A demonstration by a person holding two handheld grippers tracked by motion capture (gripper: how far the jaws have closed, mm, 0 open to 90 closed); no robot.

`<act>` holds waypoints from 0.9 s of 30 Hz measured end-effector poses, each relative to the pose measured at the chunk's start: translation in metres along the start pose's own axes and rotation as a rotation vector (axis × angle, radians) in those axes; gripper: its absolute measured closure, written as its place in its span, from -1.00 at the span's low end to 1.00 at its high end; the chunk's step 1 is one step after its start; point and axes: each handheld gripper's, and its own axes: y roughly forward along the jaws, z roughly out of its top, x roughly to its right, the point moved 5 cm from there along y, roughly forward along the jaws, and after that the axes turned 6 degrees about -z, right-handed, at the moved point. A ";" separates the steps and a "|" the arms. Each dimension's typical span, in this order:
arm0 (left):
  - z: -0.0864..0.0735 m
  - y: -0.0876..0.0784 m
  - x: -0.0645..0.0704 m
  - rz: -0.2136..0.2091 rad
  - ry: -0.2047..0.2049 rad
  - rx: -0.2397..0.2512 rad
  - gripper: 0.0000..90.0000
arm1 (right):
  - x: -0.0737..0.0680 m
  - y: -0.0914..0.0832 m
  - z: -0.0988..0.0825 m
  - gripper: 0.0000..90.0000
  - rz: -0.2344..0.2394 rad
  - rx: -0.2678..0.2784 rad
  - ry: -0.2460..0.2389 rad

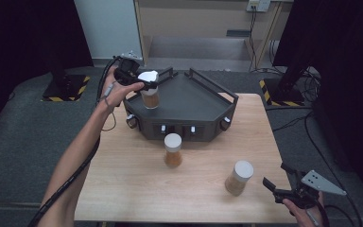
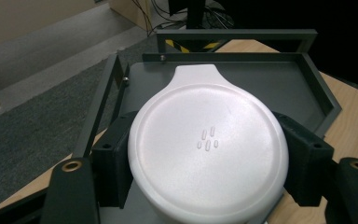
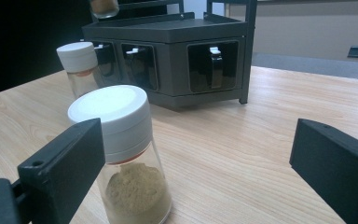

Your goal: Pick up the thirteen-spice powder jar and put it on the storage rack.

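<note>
Nearest the high camera, your right claw [image 1: 278,182] sits at the bottom right corner of the wooden surface [image 1: 137,189], its jaws spread well apart and holding nothing. In the right gripper view a spice jar with a white cap [image 3: 121,154] stands just ahead of them, close against one jaw but with no clear contact, with a clear gap to the other jaw. A second capped jar [image 3: 80,65] stands farther back, near the front of the dark spice rack [image 3: 177,56], whose front face has small compartments. Your left claw [image 1: 144,84] is clamped on a third jar [image 1: 149,92], gripping it by the white lid [image 2: 207,149], with one jaw pressed on each side. That jar hangs over the left part of the rack's flat top tray [image 2: 279,88], near its low rail; whether its base touches the tray you cannot tell.
</note>
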 end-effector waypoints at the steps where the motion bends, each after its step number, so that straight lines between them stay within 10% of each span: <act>1: 0.000 0.002 -0.001 0.008 -0.004 -0.002 -0.34 | 0.000 0.000 0.000 -0.92 0.000 0.001 0.001; 27: -0.005 0.040 -0.004 0.027 -0.028 -0.029 -0.34 | 0.001 0.000 -0.001 -0.92 0.002 0.001 0.002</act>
